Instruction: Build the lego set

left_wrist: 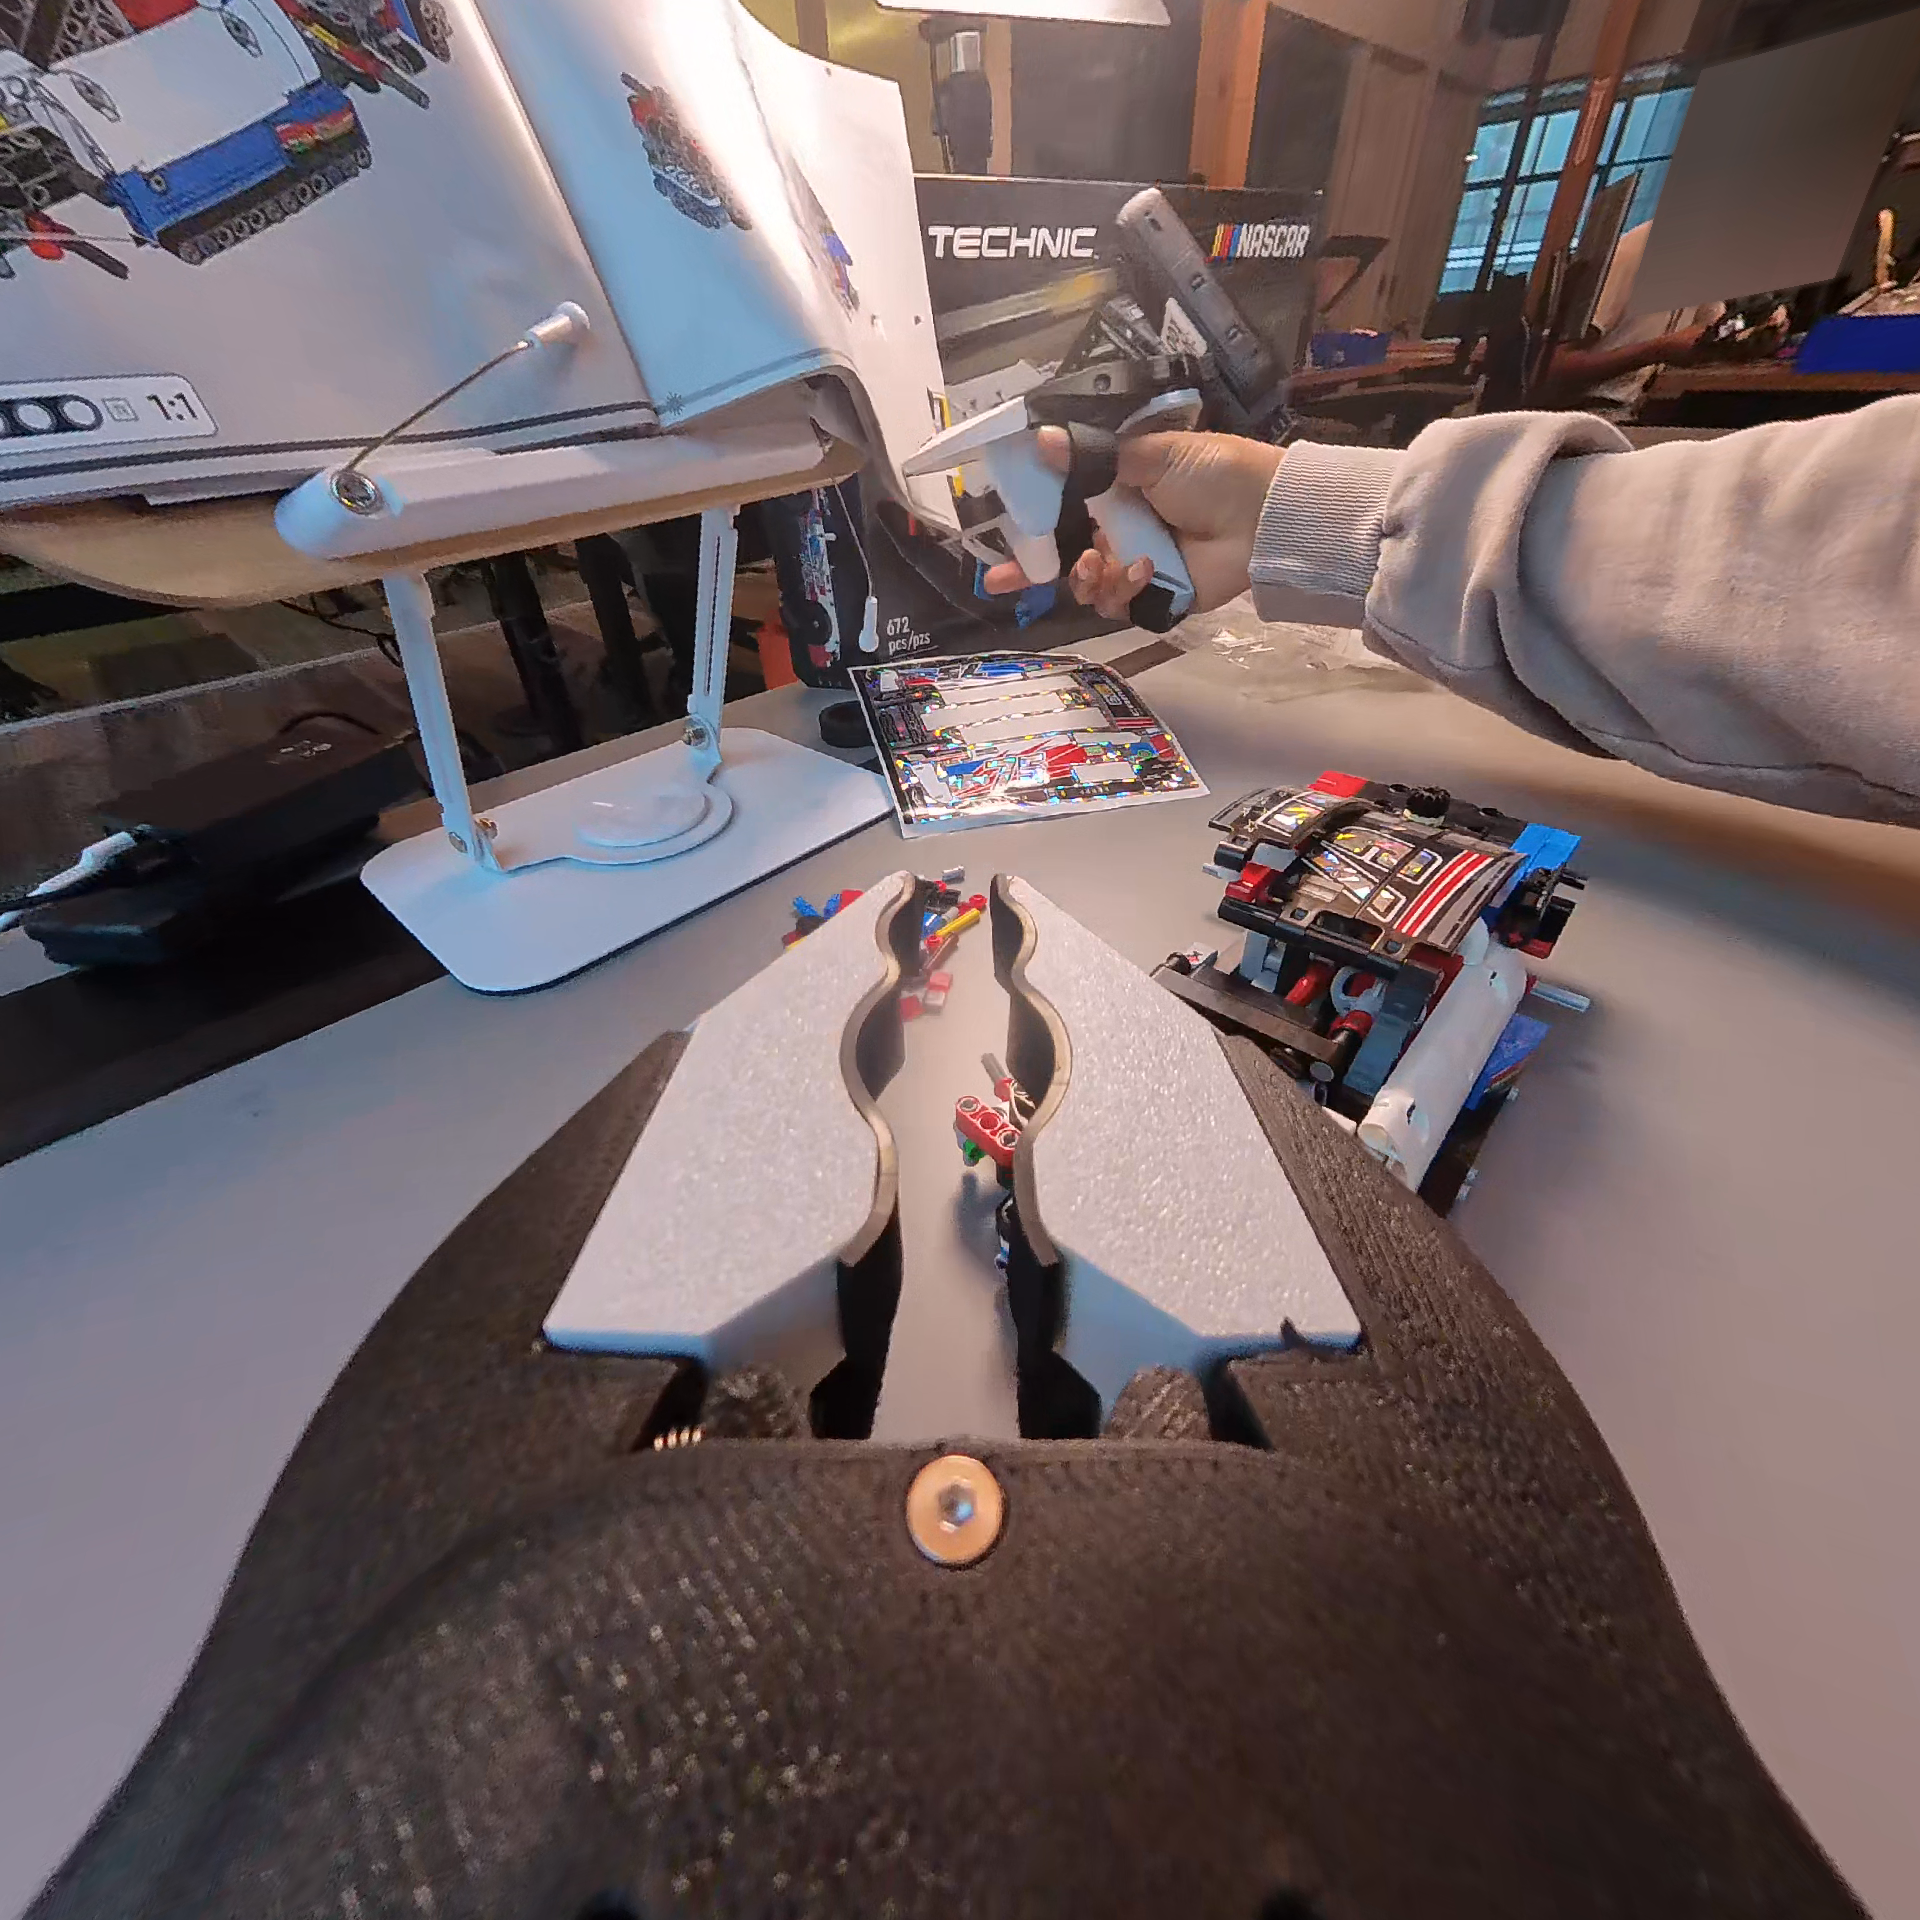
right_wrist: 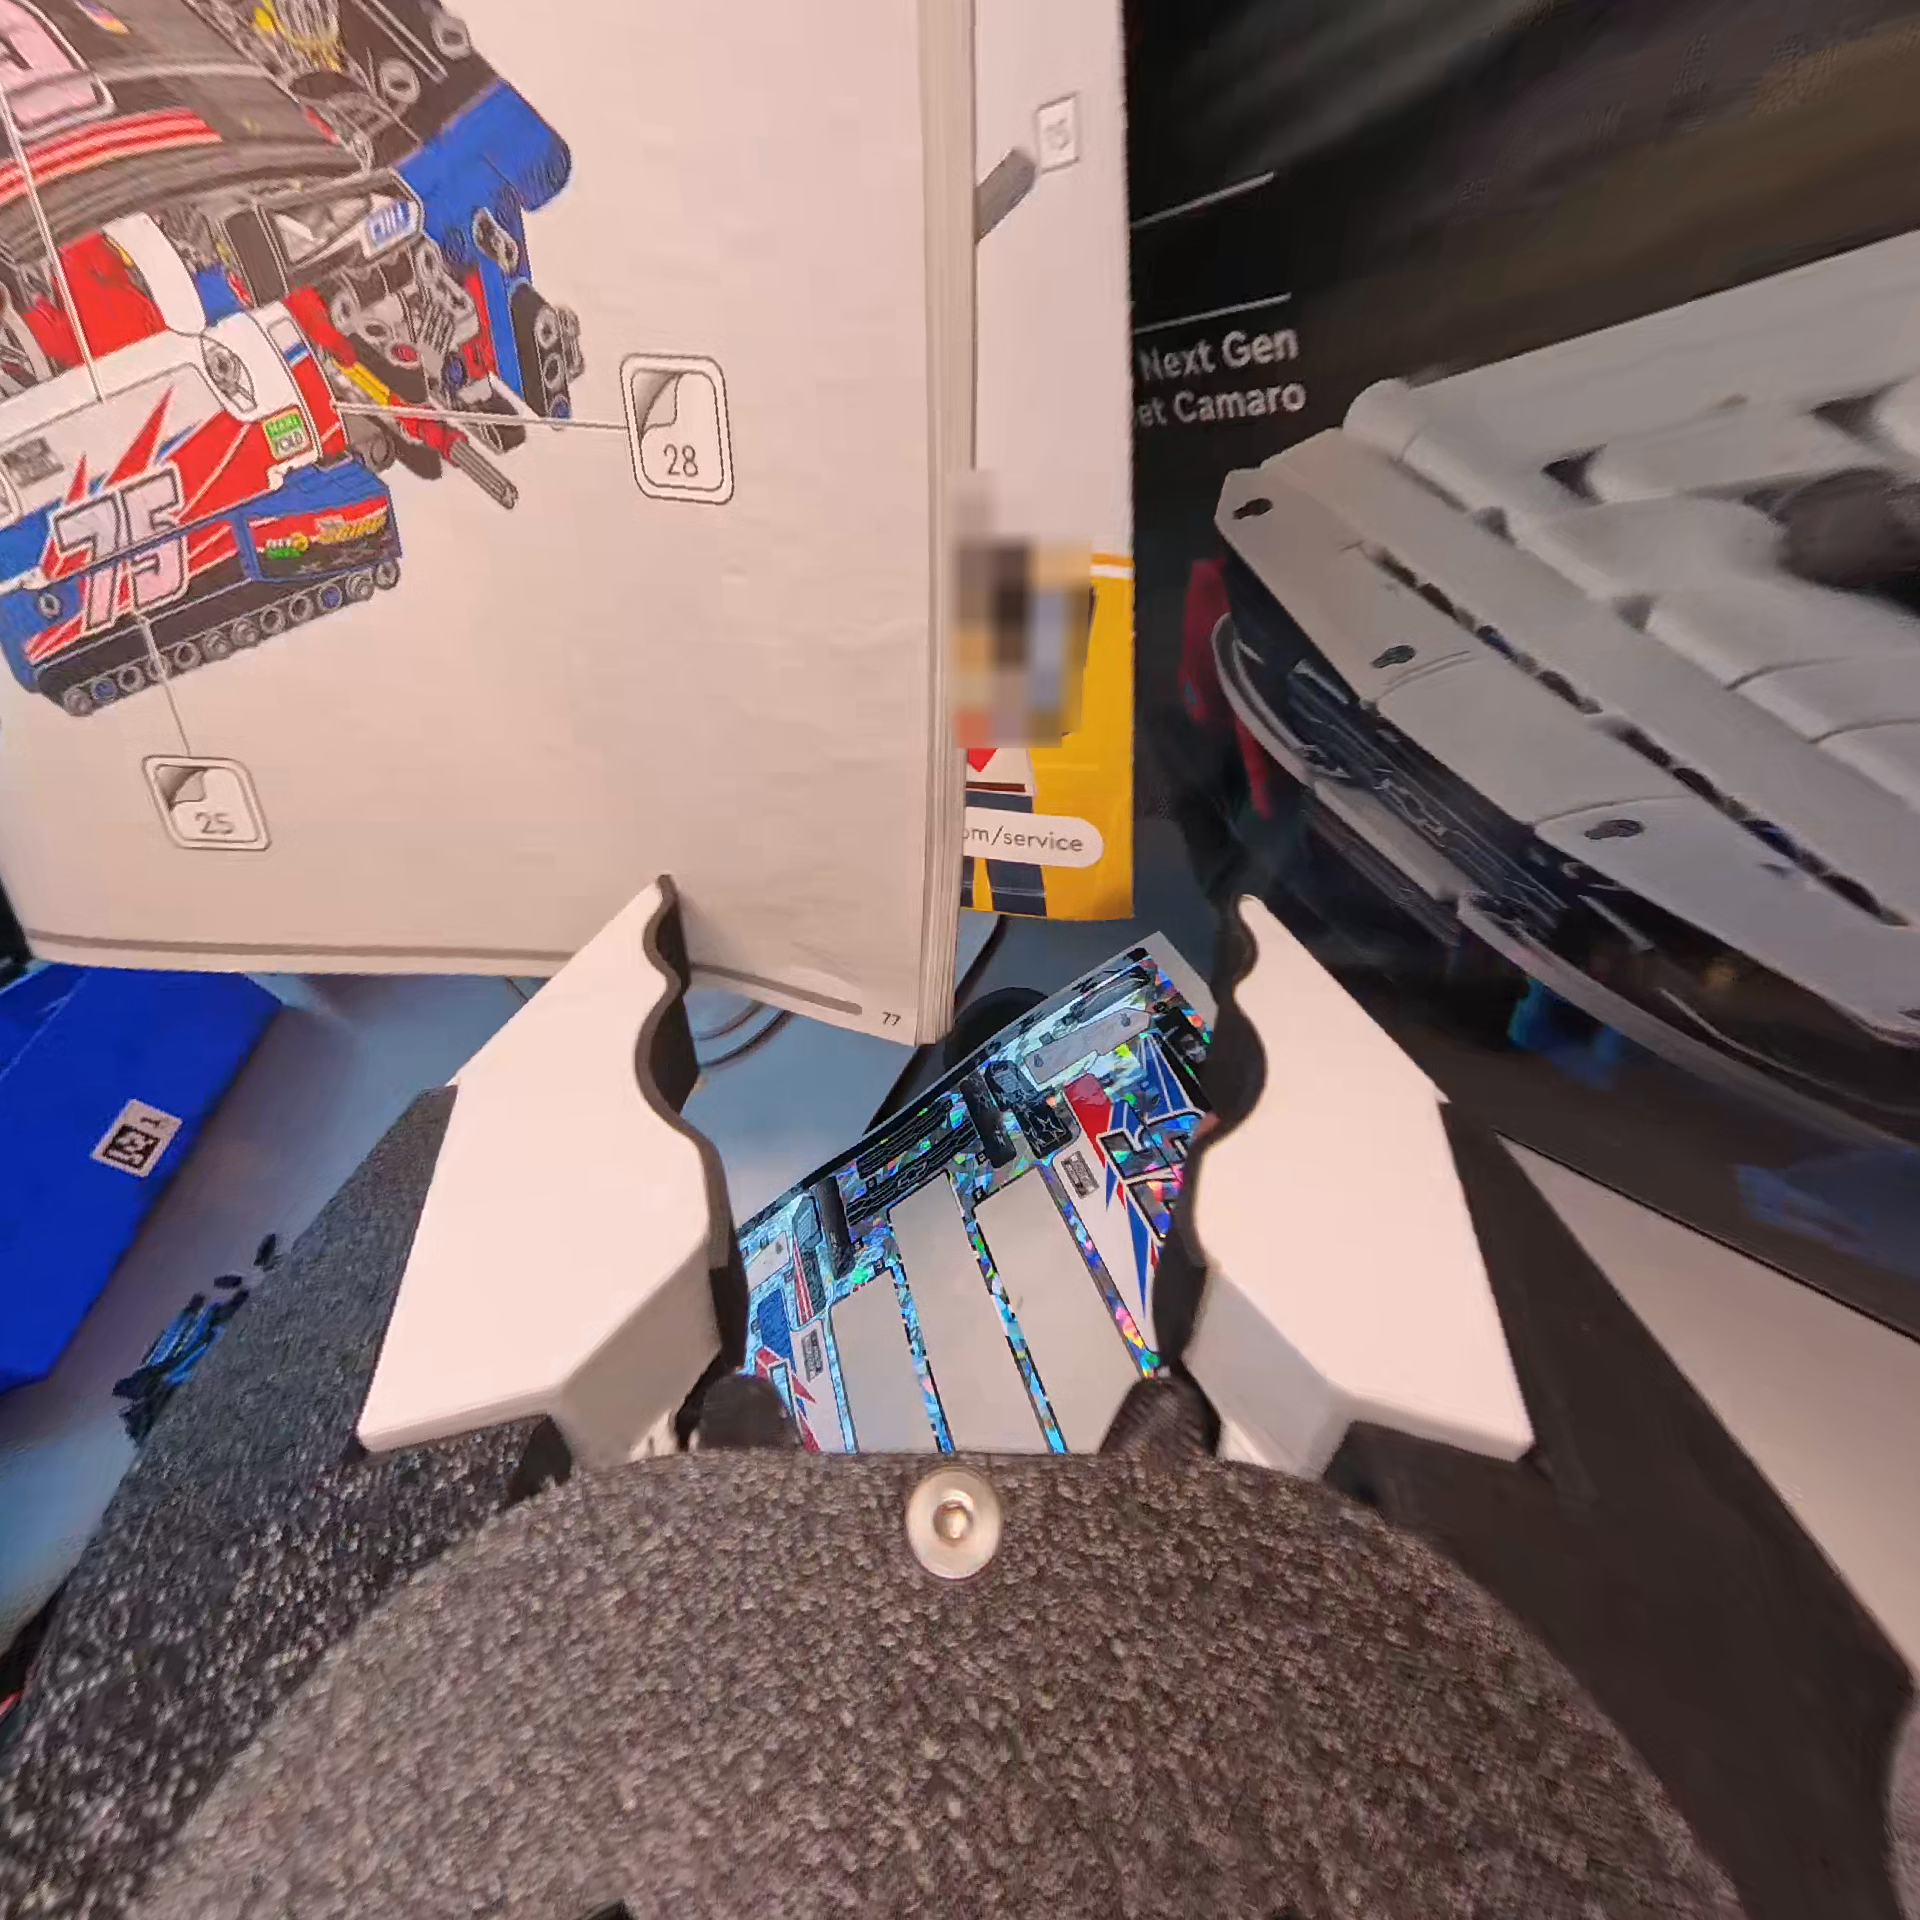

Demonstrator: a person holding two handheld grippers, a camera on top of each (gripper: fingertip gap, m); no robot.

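Left tool (left_wrist: pixel 951 894) held low over the desk (left_wrist: pixel 312 1195), fingers narrowly parted, nothing gripped; a small red piece (left_wrist: pixel 985 1120) lying on the desk between them, near the right-hand finger, whether touching it cannot be told. Loose small pieces (left_wrist: pixel 935 920) scattered just beyond the fingertips. Partly built car (left_wrist: pixel 1382 935) resting on the desk to the right, tilted, foil stickers already on its dark roof panel. Sticker sheet (left_wrist: pixel 1023 743) flat on the desk farther back, near the white book stand (left_wrist: pixel 623 831) carrying the open instruction booklet (left_wrist: pixel 312 208), with the set's box (left_wrist: pixel 1039 270) behind.

Right tool (right_wrist: pixel 951 904) raised at the booklet's (right_wrist: pixel 520 675) lower right corner, spread wide and empty, left fingertip against the page edge; sticker sheet (right_wrist: pixel 987 1195) seen below between the fingers.

Judged light and rigid, the car, yet loosely pinned in places, likely to shed panels under a hard squeeze; best taken across the black chassis beams low on the sides, not by the stickered roof or white fenders. Small pieces probably slick and apt to skate on the smooth desk; best pinched across flat faces. Sticker sheet thin, floppy, glossy; best lifted by an edge.
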